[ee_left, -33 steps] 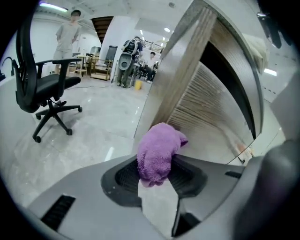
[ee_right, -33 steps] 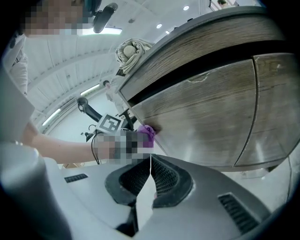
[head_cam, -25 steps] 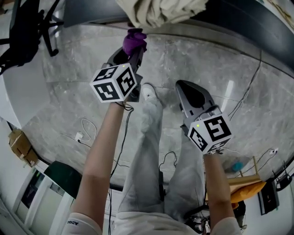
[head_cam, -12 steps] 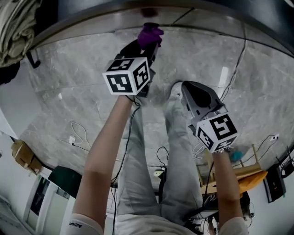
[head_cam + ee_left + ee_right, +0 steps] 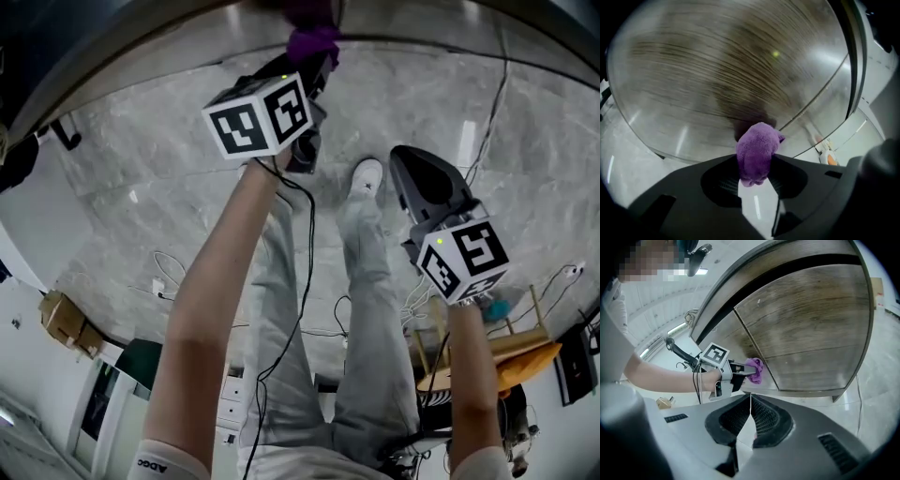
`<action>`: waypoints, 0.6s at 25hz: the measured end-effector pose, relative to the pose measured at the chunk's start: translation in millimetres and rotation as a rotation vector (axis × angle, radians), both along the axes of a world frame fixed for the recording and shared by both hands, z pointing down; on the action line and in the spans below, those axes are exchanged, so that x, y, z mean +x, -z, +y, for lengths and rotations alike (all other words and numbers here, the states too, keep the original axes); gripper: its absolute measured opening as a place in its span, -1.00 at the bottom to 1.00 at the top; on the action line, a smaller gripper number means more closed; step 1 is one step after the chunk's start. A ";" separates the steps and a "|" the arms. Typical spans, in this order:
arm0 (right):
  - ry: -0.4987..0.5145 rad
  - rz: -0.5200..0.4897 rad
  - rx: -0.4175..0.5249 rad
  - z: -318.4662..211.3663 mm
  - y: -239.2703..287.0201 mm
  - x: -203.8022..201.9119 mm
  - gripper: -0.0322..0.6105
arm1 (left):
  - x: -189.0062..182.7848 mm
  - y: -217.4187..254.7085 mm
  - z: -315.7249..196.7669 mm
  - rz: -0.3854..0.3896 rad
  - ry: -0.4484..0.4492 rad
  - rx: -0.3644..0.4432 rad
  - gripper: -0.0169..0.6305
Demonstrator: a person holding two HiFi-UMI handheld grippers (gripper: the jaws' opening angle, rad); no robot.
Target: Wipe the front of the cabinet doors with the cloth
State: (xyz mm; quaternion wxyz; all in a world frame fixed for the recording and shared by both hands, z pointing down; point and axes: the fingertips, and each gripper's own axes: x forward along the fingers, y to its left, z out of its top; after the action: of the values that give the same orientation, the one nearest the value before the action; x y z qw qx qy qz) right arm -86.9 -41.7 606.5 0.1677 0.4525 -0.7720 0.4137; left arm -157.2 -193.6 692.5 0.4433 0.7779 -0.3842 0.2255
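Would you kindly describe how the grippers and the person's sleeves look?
The left gripper and right gripper are dark grey, each carrying a white cube with black square markers. A black cable trails from the left one. The sleeves are short and white.

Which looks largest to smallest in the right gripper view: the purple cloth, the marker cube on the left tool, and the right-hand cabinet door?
1. The right-hand cabinet door, by far the largest.
2 and 3. The marker cube and the purple cloth look about alike, so I leave them unranked.
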 end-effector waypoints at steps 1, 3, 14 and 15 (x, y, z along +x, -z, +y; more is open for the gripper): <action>-0.002 0.000 0.003 -1.8 0.1 -4.3 -0.81 | -9.7 -0.5 -2.5 0.000 0.012 -0.008 -0.47; -0.004 0.003 0.007 -4.6 -0.3 -14.9 -0.81 | -32.2 0.1 -6.3 -0.013 0.024 -0.011 -0.47; 0.001 -0.016 0.004 -22.9 4.2 -135.1 -0.81 | -202.1 3.7 -32.1 -0.124 0.058 -0.015 -0.47; 0.001 -0.021 0.004 -26.4 5.3 -145.2 -0.81 | -216.6 4.8 -34.6 -0.131 0.067 -0.016 -0.47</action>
State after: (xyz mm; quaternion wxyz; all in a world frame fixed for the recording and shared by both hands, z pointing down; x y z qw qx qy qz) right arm -232.0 -68.1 601.3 0.1586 0.4482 -0.7748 0.4167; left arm -373.8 -228.2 687.7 0.4304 0.7447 -0.4365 0.2641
